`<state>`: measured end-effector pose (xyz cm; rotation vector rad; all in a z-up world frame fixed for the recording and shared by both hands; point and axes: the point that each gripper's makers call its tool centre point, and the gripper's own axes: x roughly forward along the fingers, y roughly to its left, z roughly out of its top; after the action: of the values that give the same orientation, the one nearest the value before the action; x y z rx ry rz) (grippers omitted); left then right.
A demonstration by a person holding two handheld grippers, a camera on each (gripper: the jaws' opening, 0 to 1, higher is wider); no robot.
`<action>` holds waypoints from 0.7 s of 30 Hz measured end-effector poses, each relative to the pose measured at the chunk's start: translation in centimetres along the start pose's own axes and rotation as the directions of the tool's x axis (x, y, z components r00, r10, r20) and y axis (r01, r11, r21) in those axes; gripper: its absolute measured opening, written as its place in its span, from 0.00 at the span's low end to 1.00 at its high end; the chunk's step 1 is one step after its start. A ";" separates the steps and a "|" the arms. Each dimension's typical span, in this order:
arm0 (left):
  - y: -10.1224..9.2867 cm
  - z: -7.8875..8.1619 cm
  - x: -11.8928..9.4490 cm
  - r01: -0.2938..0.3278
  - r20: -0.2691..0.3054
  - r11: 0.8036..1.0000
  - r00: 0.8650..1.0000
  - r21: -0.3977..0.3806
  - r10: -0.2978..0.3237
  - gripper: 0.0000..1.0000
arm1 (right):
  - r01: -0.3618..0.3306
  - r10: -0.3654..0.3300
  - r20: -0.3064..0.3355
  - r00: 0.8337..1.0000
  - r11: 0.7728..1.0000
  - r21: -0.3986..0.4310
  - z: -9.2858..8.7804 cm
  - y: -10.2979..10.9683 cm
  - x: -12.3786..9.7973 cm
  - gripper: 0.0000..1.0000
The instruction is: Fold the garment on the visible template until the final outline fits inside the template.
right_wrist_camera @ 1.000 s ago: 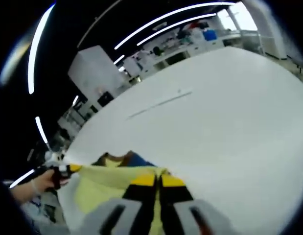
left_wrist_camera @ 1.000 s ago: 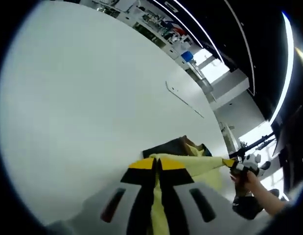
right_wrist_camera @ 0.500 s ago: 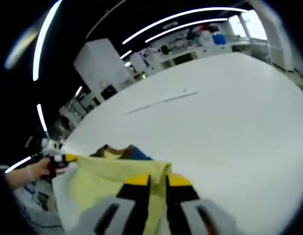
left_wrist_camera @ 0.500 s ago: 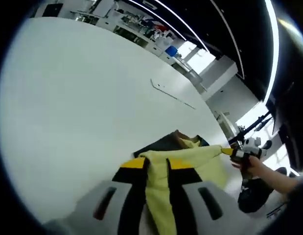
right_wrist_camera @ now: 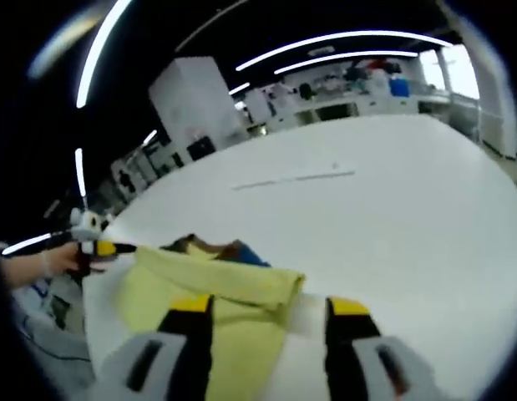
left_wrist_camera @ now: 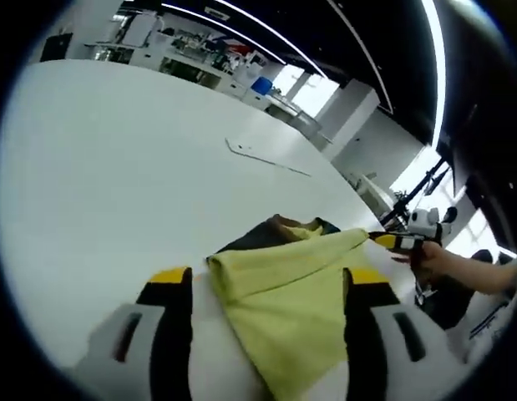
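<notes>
Our yellow garment (left_wrist_camera: 300, 292) lies folded on the white surface (left_wrist_camera: 99, 167), its edge between the spread jaws of both the left gripper (left_wrist_camera: 271, 288) and right gripper (right_wrist_camera: 262, 309). Released loosely, the fold could spring back and overrun the template.

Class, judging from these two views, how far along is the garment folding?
Done: the yellow garment lies on the white table, one edge doubled over. In hand: the left tongs and right tongs stand open astride the cloth, gripping nothing. Left: a thin line on the table sits beyond the garment, so fitting the template looks unfinished.
</notes>
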<state>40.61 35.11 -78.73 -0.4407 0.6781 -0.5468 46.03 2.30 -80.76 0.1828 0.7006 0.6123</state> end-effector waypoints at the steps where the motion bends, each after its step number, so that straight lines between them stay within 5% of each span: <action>1: -0.2 -0.1 -0.1 0.004 -0.004 1.000 1.000 0.008 -0.004 0.77 | -0.001 0.001 0.002 1.000 1.000 -0.002 0.1 0.0 0.0 0.59; 11: -0.8 -0.7 -0.3 0.064 -0.049 0.996 0.997 0.069 -0.061 0.93 | -0.047 0.050 0.047 0.998 0.997 -0.056 0.8 1.5 -0.6 0.86; 21: -2.5 -1.6 0.6 0.118 -0.092 0.988 0.990 0.100 -0.109 0.92 | -0.116 0.118 0.028 0.993 0.992 -0.055 0.1 3.4 -0.2 0.84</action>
<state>39.14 32.47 -78.74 -0.3598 0.7068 -0.7093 44.37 4.97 -79.38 0.1850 0.6456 0.7376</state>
